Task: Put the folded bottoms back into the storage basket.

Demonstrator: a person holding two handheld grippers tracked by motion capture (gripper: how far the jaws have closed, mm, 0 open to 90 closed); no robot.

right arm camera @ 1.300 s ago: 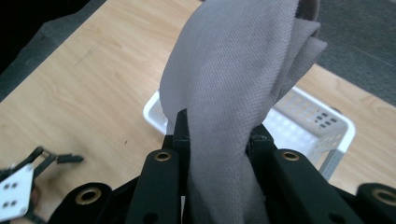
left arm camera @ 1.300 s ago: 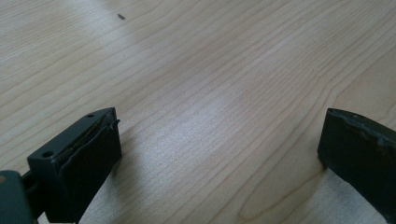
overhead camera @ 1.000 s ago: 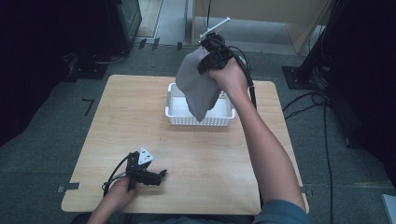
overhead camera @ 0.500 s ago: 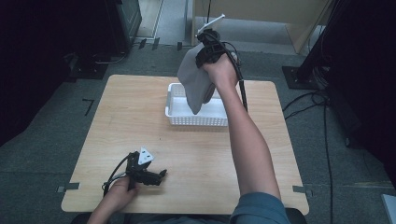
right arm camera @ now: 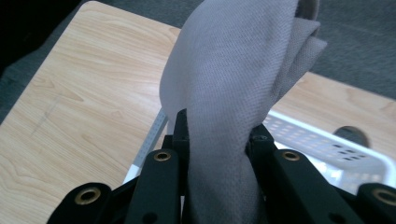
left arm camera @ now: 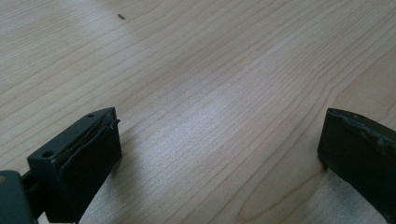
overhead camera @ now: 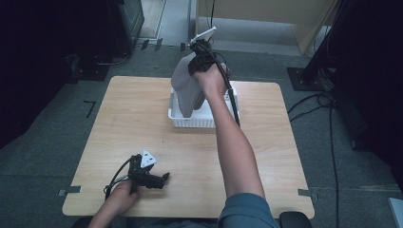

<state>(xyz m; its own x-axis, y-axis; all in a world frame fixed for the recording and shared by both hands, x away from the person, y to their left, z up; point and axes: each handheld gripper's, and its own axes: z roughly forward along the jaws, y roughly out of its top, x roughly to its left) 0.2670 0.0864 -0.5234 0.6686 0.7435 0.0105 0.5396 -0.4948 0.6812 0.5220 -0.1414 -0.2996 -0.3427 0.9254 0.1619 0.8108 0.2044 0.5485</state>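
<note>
A grey cloth (overhead camera: 186,91) hangs from my right gripper (overhead camera: 198,61), which is shut on its bunched top above the white basket (overhead camera: 192,122); the cloth's lower end dips inside the basket. In the right gripper view the cloth (right arm camera: 238,79) is pinched between both black jaws, with the basket (right arm camera: 345,154) beneath. My left gripper (overhead camera: 161,179) rests on the wooden table (overhead camera: 128,118) near the front left, held by a hand. Its fingers (left arm camera: 79,154) stand wide apart over bare wood, nothing between them.
The white basket sits at the table's far middle. A black cable (overhead camera: 234,102) trails from the right gripper along the forearm. Dark equipment and cables lie on the floor around the table. A wooden cabinet (overhead camera: 266,12) stands beyond the far edge.
The right gripper has carried the cloth down and slightly toward the far left, so the cloth's lower end has sunk into the basket. The left gripper stays put.
</note>
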